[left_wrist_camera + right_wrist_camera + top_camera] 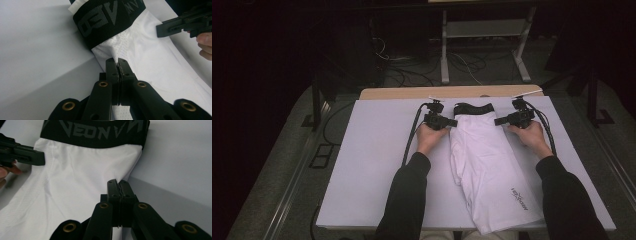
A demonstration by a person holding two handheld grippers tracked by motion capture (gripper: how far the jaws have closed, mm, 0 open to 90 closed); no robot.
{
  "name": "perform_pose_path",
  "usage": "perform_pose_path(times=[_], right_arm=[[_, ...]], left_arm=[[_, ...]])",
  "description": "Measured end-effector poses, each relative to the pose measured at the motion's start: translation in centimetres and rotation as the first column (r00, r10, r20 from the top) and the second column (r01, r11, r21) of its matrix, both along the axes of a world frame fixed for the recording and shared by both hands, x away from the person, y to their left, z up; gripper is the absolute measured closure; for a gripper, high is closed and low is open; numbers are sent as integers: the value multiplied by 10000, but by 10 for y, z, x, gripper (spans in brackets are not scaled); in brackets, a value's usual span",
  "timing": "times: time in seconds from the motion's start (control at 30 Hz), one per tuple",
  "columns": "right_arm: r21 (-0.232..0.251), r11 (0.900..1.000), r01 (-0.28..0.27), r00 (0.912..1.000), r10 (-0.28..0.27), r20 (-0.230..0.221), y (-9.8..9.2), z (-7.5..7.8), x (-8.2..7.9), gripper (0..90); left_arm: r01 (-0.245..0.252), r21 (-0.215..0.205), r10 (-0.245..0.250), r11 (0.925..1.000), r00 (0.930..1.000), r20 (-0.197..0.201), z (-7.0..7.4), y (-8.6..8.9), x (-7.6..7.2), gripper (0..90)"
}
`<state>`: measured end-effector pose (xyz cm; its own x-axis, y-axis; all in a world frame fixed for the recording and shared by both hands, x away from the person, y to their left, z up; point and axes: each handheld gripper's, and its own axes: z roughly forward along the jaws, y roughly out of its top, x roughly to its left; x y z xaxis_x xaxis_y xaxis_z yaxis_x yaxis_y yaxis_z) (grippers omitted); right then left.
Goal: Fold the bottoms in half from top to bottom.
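- The left gripper (118, 65) has its 2 black jaws pinched tight on the white fabric at the left edge of the white shorts (484, 160), just below the waistband; a small ridge of cloth rises between the tips
- The right gripper (118, 185) is clamped the same way on the opposite edge of the shorts, its jaws pressed together with a fold of white fabric caught at the tips
- From above, the left gripper (453, 122) and the right gripper (498, 121) face each other across the top of the garment, each pointing inward, level with the table
- The left hand (430, 136) and the right hand (528, 134) wrap the gripper bodies, dark sleeves reaching in from the near edge, and a black cable trails back from each gripper
- The black waistband (472, 108) with grey lettering sits at the far end of the shorts, just beyond both grippers
- The shorts lie flat and folded lengthwise, running from the far middle of the table toward the near right, where the hem reaches the table's edge and bears a small dark logo
- The white table (367, 165) lies under everything, bare to the left of the garment
- Beyond the table the floor is dark, with loose cables and a metal stand (484, 45)
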<state>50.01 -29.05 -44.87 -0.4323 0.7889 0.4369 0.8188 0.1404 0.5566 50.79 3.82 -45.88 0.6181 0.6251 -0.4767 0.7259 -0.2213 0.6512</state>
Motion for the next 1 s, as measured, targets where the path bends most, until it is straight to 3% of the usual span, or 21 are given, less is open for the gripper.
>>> perform_pose_path(times=[0.4,0.73,1.0], right_arm=[[-190,9992,-365,9976,376,574,-1,17,-12,878],[-55,9998,-181,9962,185,856,-10,18,-22,878],[-352,9993,-115,9927,157,1193,-9,28,-33,878]], left_arm=[[-53,-9,54,10000,9993,373,19,-5,-12,879],[89,-136,-83,9999,9990,434,30,-3,-17,880],[189,-99,-184,9998,9984,530,40,-4,-25,879]])
